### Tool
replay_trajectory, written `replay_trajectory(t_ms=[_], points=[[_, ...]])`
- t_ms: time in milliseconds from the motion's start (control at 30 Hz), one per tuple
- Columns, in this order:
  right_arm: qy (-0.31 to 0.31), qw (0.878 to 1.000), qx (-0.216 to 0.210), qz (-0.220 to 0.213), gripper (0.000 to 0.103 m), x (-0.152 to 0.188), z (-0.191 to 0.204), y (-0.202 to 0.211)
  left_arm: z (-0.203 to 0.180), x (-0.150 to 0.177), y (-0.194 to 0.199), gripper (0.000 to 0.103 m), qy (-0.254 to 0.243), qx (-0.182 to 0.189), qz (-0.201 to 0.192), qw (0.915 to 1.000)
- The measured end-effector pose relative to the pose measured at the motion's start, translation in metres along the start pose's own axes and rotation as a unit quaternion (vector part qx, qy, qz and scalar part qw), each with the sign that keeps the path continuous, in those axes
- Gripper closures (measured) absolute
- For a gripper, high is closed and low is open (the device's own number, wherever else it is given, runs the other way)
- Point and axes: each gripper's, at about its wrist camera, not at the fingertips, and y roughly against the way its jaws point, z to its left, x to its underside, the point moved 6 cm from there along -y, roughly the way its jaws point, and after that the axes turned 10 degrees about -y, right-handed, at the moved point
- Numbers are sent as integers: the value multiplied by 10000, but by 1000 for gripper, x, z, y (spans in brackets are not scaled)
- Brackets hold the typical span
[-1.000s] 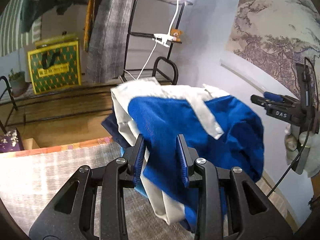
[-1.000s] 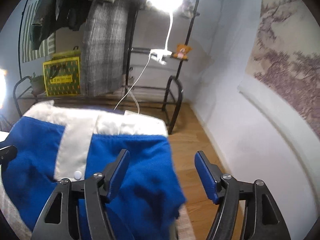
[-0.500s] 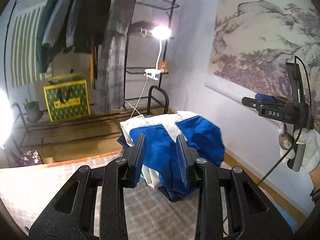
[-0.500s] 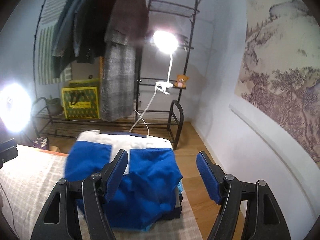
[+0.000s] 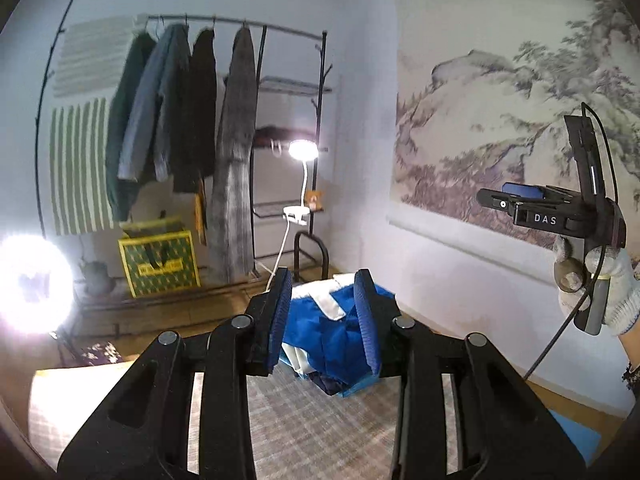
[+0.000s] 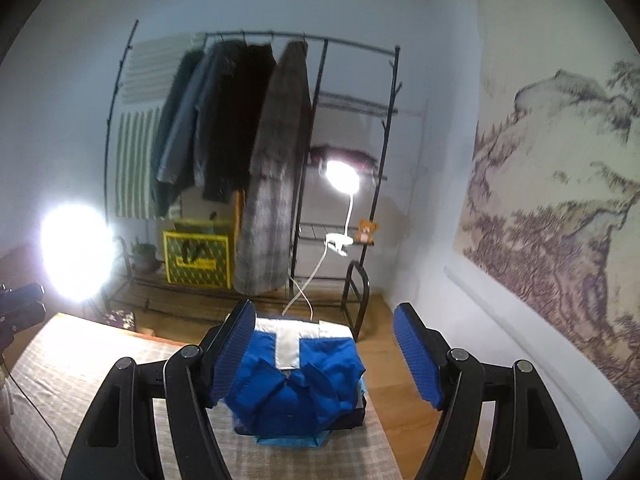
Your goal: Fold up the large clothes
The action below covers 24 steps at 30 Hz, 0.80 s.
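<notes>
A folded blue garment with white bands (image 5: 336, 332) (image 6: 300, 384) lies on top of a small stack of folded clothes at the far end of the checked cloth surface (image 5: 320, 420) (image 6: 100, 360). My left gripper (image 5: 323, 312) hangs well back from it and above it. Its jaws are opening and nothing is between them. My right gripper (image 6: 326, 340) stands open wide and empty, equally far from the stack. In the left wrist view the right gripper (image 5: 560, 208) is raised at the right in a gloved hand (image 5: 612, 292).
Behind the stack stands a black clothes rack with hanging coats (image 5: 180, 120) (image 6: 240, 128), a clip lamp (image 5: 303, 149) and a yellow-green bag (image 5: 160, 264). A bright ring light (image 5: 32, 284) glares at the left. A landscape wall hanging (image 6: 560, 200) covers the right wall above wooden floor (image 6: 400, 400).
Both grippers have pulled back and risen away from the blue garment. A second ago the cloth sat between the left jaws; now it lies on the stack, far off.
</notes>
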Motion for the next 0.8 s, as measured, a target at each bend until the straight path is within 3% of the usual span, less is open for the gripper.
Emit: replay_trajectory(t_ms=[267, 333, 567, 800], points=[[-181, 9992, -174, -299, 29, -15, 18, 98, -1, -27, 97, 68, -142, -190, -343, 9991], [-223, 9991, -175, -327, 29, -13, 21, 114, -2, -28, 113, 57, -135, -202, -388, 9990], [-456, 9987, -67, -195, 25, 13, 34, 159, -6, -10, 154, 45, -147, -153, -357, 9991], [-619, 9979, 62, -153, 11, 47, 42, 199, -11, 19, 187, 12, -127, -34, -309, 9994]])
